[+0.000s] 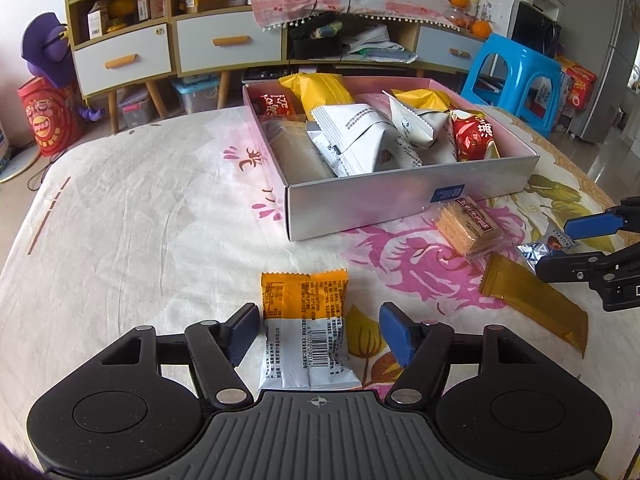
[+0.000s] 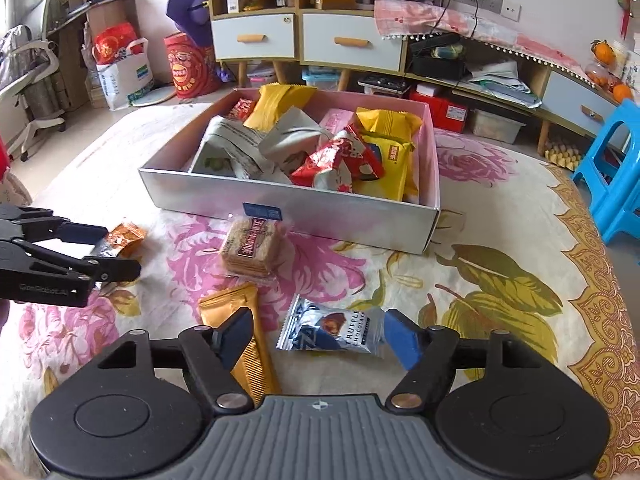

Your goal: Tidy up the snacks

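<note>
Left tongs (image 1: pixel 318 332) spread wide, straddling an orange-and-white snack packet (image 1: pixel 306 332) that lies flat on the floral bedspread (image 1: pixel 140 220); left pad almost touching the packet's edge, right pad clear of it. Nothing clamped.

Right tongs (image 2: pixel 318 338) likewise apart, low over the bed. Silver-blue truffle chocolate packet (image 2: pixel 336 330) between the fingers, its end touching the blue right pad; gold wafer bar (image 2: pixel 240 332) partly under the dark left finger. Neither gripped.

Clear-wrapped cracker stack (image 2: pixel 250 250) just beside the front wall of the silver box (image 2: pixel 224 196), near the blue label. Box toward the far edge of the bed, pink inside, piled with yellow, white and red snack packs. Orange packet visible again in the right wrist view, between the left tongs at the bed's left edge.
</note>
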`<state>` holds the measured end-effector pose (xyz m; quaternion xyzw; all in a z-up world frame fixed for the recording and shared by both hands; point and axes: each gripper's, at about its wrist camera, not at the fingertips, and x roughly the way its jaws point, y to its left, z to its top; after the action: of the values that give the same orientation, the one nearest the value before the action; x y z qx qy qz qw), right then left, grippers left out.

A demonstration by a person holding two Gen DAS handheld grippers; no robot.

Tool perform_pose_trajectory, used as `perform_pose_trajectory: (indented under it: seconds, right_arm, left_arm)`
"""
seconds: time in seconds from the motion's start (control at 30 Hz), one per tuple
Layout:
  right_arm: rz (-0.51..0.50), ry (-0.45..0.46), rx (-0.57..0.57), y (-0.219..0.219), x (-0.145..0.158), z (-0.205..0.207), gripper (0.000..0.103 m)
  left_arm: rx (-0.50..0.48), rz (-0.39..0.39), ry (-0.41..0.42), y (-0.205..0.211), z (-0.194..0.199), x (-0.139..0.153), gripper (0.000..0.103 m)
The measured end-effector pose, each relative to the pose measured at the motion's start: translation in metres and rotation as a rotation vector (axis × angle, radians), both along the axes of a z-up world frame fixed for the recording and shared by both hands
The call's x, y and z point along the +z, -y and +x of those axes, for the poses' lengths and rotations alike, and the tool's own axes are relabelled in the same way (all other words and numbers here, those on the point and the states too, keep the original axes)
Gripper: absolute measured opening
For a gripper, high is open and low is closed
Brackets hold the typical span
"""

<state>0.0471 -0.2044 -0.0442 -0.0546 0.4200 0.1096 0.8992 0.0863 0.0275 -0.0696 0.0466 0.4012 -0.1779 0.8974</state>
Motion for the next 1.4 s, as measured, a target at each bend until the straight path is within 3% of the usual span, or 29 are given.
perform_pose_trajectory:
  seconds: [0.13,0.2,0.3,0.37,0.5,0.53,0.57,0.9,1.03,1.07,1.3,1.4]
  right_arm:
    - [-0.007,-0.014,-0.004,-0.001,-0.003,0.002,0.058]
    - [-0.005,-0.014,0.0,-0.001,-0.003,0.002,0.054]
    - [-0.013,-0.018,0.011,-0.003,-0.002,0.002,0.038]
    - [-0.009,-0.031,0.019,-0.003,-0.004,0.002,0.029]
    - [-0.018,-0.017,0.035,-0.006,-0.001,-0.002,0.025]
    - [-0.014,-0.018,0.04,-0.006,0.0,-0.002,0.01]
    - [-0.01,-0.019,0.04,-0.006,0.001,-0.002,0.007]
    - [0.008,-0.011,0.03,-0.002,0.005,-0.002,0.009]
    - [0.008,0.0,0.016,-0.001,0.003,-0.002,0.048]
    - [0.007,0.004,0.012,-0.001,0.003,-0.001,0.052]
    - [0.023,-0.012,-0.01,-0.001,-0.002,0.01,0.051]
    - [0.018,-0.03,-0.006,-0.003,-0.005,0.013,0.034]
  left_arm:
    - [0.004,0.003,-0.002,0.001,0.0,0.001,0.063]
    - [0.012,0.007,-0.001,0.001,0.001,0.001,0.056]
    - [0.027,0.014,0.002,-0.001,0.002,0.002,0.041]
    - [0.036,0.005,-0.004,-0.003,0.004,0.003,0.04]
    - [0.045,0.005,-0.003,-0.004,0.004,0.004,0.036]
    - [0.046,0.003,-0.004,-0.004,0.004,0.004,0.036]
    - [0.047,0.001,-0.007,-0.005,0.004,0.004,0.036]
    - [0.052,-0.014,-0.016,-0.004,0.005,0.009,0.036]
    - [0.055,-0.01,-0.031,-0.004,0.005,0.006,0.036]
    - [0.055,-0.011,-0.031,-0.004,0.005,0.006,0.036]
    - [0.055,-0.013,-0.032,-0.004,0.005,0.006,0.036]
    - [0.055,-0.013,-0.032,-0.004,0.006,0.006,0.036]
